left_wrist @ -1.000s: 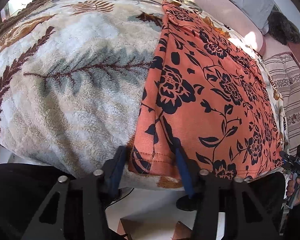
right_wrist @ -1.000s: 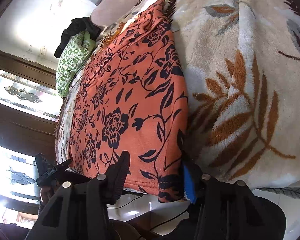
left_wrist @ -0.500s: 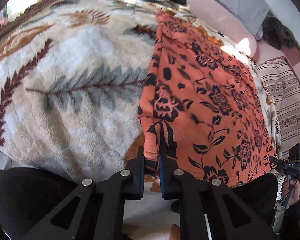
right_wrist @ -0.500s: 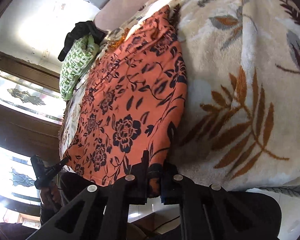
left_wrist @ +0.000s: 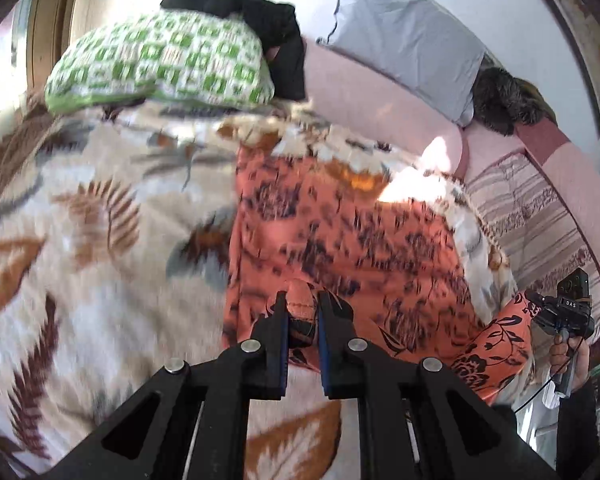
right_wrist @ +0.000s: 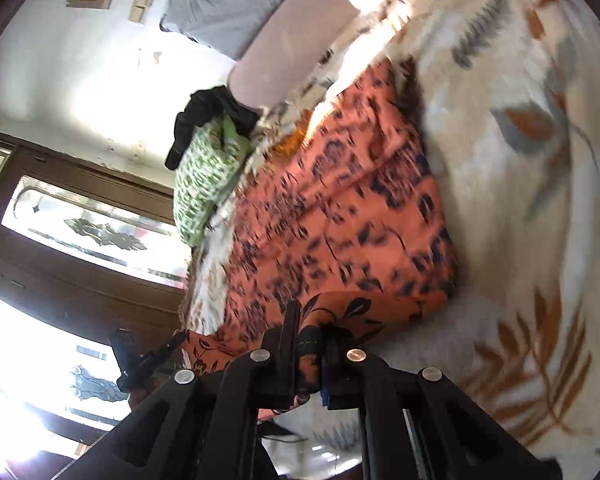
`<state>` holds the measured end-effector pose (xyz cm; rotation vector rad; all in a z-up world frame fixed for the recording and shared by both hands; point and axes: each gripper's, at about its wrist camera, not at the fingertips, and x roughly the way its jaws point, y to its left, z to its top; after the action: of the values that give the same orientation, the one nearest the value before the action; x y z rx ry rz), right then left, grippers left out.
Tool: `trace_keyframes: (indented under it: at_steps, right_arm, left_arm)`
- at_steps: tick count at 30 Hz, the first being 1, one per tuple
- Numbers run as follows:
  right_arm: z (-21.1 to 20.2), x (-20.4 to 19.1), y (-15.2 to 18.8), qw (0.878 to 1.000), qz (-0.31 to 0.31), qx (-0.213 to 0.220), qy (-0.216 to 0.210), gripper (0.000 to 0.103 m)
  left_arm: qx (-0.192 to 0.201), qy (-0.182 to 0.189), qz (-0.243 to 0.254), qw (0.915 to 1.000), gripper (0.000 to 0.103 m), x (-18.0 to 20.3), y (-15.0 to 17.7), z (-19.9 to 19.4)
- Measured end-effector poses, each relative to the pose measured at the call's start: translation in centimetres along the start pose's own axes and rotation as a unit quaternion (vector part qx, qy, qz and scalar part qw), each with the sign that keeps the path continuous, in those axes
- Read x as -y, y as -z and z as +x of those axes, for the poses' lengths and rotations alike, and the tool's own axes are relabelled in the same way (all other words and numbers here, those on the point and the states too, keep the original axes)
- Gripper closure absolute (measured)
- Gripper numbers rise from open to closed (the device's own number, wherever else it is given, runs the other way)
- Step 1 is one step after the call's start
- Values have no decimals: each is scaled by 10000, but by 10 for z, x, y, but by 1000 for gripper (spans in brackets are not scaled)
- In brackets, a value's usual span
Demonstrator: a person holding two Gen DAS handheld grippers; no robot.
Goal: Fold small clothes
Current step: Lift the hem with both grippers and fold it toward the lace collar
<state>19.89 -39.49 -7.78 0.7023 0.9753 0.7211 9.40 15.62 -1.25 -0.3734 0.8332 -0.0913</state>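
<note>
A leaf-patterned fleece blanket (left_wrist: 100, 280) is covering the bed, with a green-checked pillow (left_wrist: 160, 68) lying at eleven o'clock and a grey pillow (left_wrist: 404, 40) leaning at one. The orange floral garment (left_wrist: 340, 232) is lying at centre; the left gripper (left_wrist: 302, 308) and right gripper (right_wrist: 306, 332) are each pinching a near corner, jaws almost closed.

From where I'm driving, the orange floral cloth (left_wrist: 340, 240) is my marker. Left of it the leaf-print blanket (left_wrist: 100, 240) is wide open, loads of room to swing a tool. Beyond its far edge sits a green checked pillow (left_wrist: 160, 68) with a black garment (left_wrist: 268, 24) on it, and a grey pillow (left_wrist: 400, 40) blocks the back right.
</note>
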Motion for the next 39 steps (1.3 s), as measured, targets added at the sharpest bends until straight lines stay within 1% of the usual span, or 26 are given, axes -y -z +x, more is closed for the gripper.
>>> trace_keyframes:
  at_steps: [2, 4, 5, 6, 7, 8, 9, 10, 11, 12, 14, 16, 19, 20, 22, 23, 24, 25, 26, 28, 29, 31, 33, 36, 38, 39]
  right_arm:
    - [12, -18, -50, 9993, -197, 308, -40, 95]
    - [33, -20, -99, 9980, -14, 635, -5, 94]
    - [47, -14, -122, 9974, 107, 712, 87, 91]
    - [67, -5, -140, 9974, 154, 669, 234, 85]
    - [89, 6, -155, 9973, 206, 508, 486, 56]
    - [108, 21, -161, 9933, 432, 401, 997, 15]
    - [119, 35, -162, 9859, 652, 409, 1486, 11]
    - [124, 45, -158, 9846, 753, 364, 1538, 11]
    - [126, 51, -152, 9870, 770, 347, 1369, 11]
    - [122, 52, -142, 9874, 684, 415, 1369, 12]
    - [110, 48, -124, 9850, 252, 490, 1632, 12]
    - [96, 51, -104, 9849, 128, 407, 1679, 11]
    - [94, 49, -83, 9880, -224, -24, 1529, 13]
    - [97, 48, -76, 9872, -404, -184, 1532, 13]
    - [117, 47, -74, 9841, -548, -539, 1598, 16]
    - [130, 49, -75, 9807, -560, -722, 1727, 33]
    - [139, 50, -76, 9771, -551, -846, 1871, 48]
    - [148, 50, -78, 9738, -491, -958, 2005, 71]
    - [152, 46, -79, 9706, -524, -1035, 2108, 81]
    - [154, 33, -81, 9637, -670, -1118, 2330, 88]
    - [149, 26, -83, 9635, -680, -1101, 2344, 91]
    - [126, 8, -87, 9698, -651, -845, 2193, 95]
    - [102, -13, -83, 9733, -743, -714, 2051, 96]
    - [68, -33, -53, 9725, -922, -762, 2000, 96]
    - [43, -34, -20, 9748, -860, -770, 1910, 96]
    - [34, -27, -2, 9754, -768, -810, 1901, 96]
  left_arm:
    - [392, -63, -13, 9992, 90, 4, -49, 20]
    - [524, -375, -158, 9978, 85, -2, -89, 58]
    - [562, -698, -139, 9959, 66, -5, -107, 85]
    - [510, -1173, -18, 9918, 28, -8, -120, 117]
    - [298, -1712, 178, 9846, 16, -11, -128, 152]
    - [3, -2008, 390, 9789, 16, -17, -128, 180]
    - [-373, -2088, 504, 9759, 19, -23, -125, 200]
    - [-522, -1941, 434, 9786, 23, -30, -117, 206]
    - [-430, -1690, 313, 9842, 27, -36, -107, 200]
    - [-330, -1595, 296, 9862, 27, -40, -95, 191]
    - [-326, -1517, 459, 9868, 26, -42, -68, 171]
    - [-505, -1137, 622, 9903, 26, -42, -45, 155]
    - [-768, -747, 589, 9925, 25, -38, -13, 150]
    - [-966, -621, 587, 9916, 25, -35, -7, 159]
    - [-1245, -546, 457, 9897, 27, -34, -1, 179]
    - [-1325, -581, 326, 9889, 48, -34, -2, 188]
    - [-1302, -697, 328, 9885, 72, -31, -5, 191]
    - [-1329, -672, 298, 9884, 86, -28, -11, 192]
    - [-1395, -660, 200, 9878, 91, -25, -18, 192]
    - [-1223, -793, 264, 9890, 91, -14, -29, 180]
    - [-1099, -750, 304, 9906, 91, -8, -34, 168]
    - [-794, -629, 348, 9942, 91, 2, -38, 135]
    - [-579, -547, 426, 9959, 91, 10, -32, 100]
    - [-480, -496, 511, 9963, 91, 16, 5, 51]
    - [-684, -435, 358, 9961, 90, 9, 42, 36]
    - [-846, -411, 300, 9951, 86, 2, 64, 36]
